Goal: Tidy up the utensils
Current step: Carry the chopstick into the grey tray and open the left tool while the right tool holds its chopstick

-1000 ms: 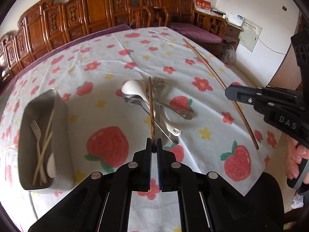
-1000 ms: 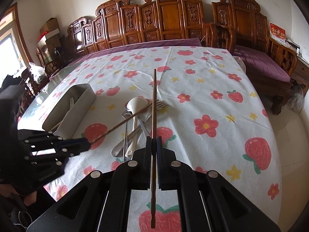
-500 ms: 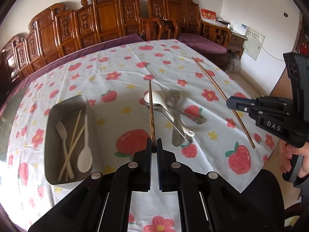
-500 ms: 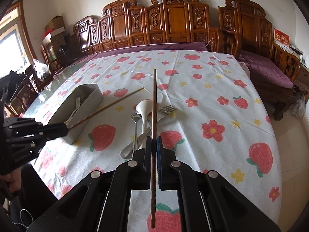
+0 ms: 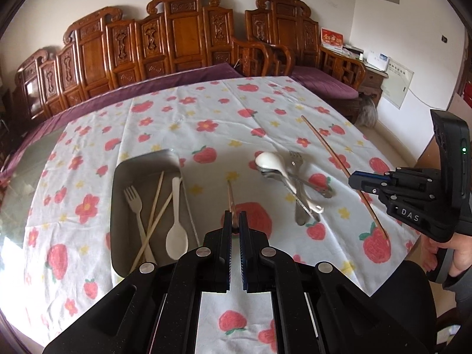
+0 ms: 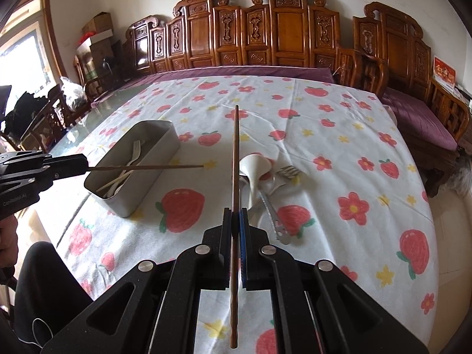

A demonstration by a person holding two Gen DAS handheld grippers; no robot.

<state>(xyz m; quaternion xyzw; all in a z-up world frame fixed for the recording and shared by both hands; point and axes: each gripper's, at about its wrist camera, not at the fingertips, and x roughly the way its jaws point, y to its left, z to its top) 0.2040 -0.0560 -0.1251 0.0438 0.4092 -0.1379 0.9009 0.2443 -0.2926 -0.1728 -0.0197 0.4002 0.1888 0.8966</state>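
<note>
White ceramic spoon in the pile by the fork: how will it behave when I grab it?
The white spoon looks glossy, so probably slippery and fragile. It lies across the metal cutlery, so lifting it may shift those pieces.

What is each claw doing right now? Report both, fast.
Left claw: closed on a brown chopstick.
Right claw: closed on another chopstick.

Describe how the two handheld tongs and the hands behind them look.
Both tongs are matte black plastic with angular, cut-out bodies and round silver screws. The left tongs and right tongs have blue ribbed pads on the inner finger faces. Seen from the left wrist, the right unit bears white "DAS" lettering and a small green light. A bare right hand grips its handle; dark clothing shows below.
</note>
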